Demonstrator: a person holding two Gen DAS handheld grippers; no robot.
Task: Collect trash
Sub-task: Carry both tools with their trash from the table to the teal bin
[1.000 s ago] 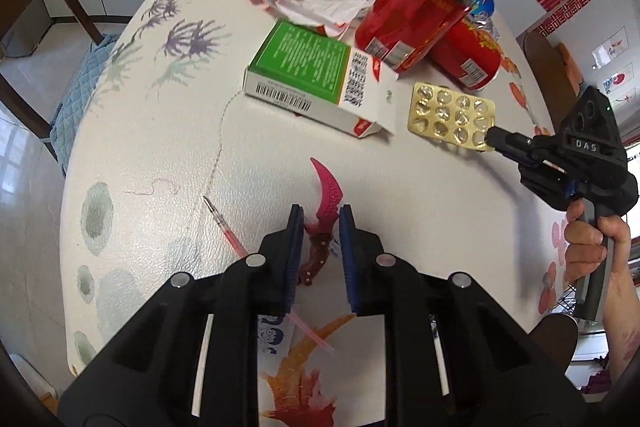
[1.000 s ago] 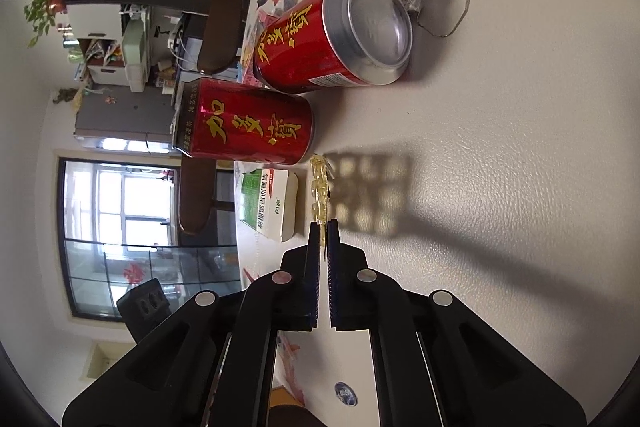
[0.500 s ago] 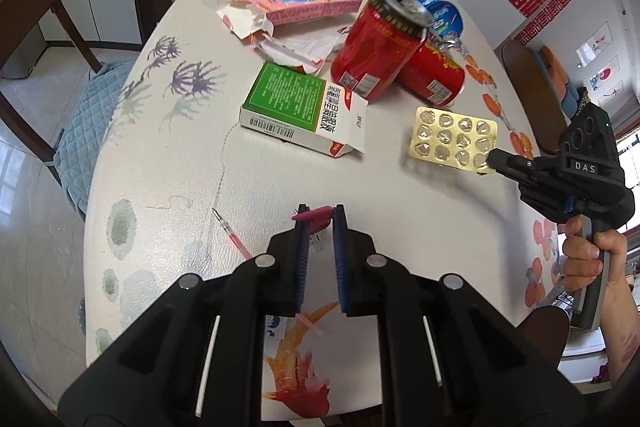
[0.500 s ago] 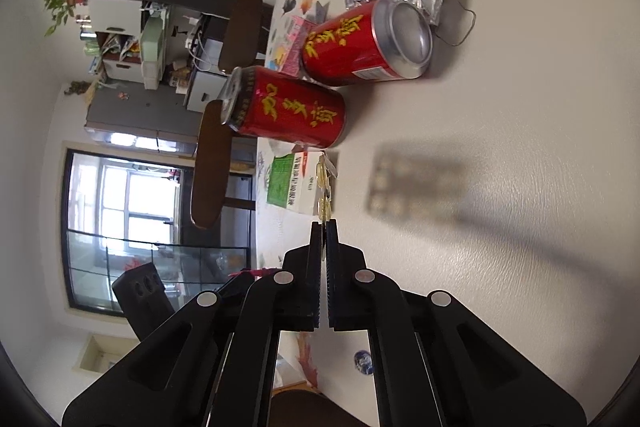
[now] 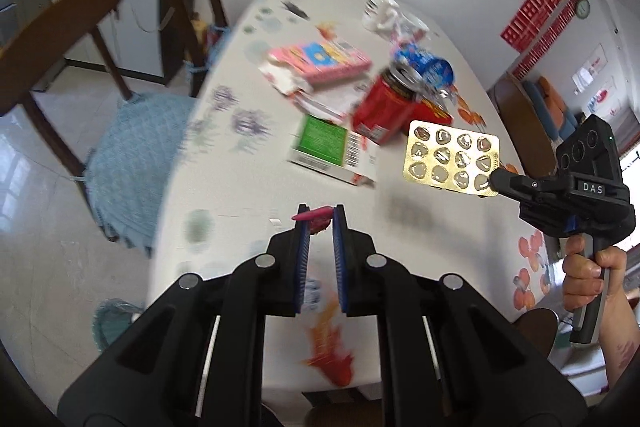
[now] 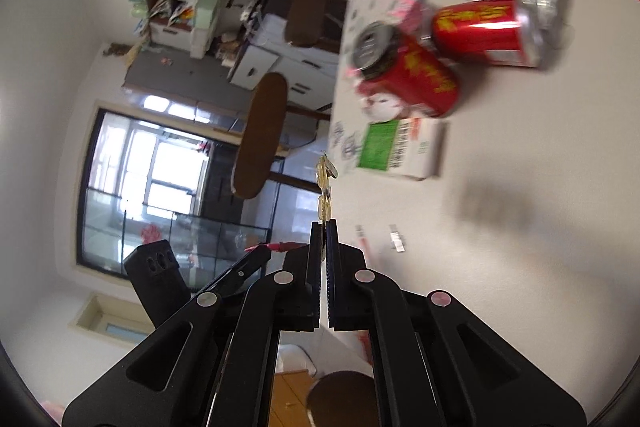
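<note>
Gold blister pack (image 5: 452, 157) in right tool (image 5: 496, 181)

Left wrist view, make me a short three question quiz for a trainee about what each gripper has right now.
1. True or false: the right gripper holds the gold foil blister pack clear of the white patterned table.
2. What does the left gripper pinch? A) pink curved toy knife B) red drink can C) green and white carton
3. Fill in: the green and white carton lies on the ____.

Key: 1 true, the pack casts a shadow on the table below it. 2 A. 3 table.
</note>
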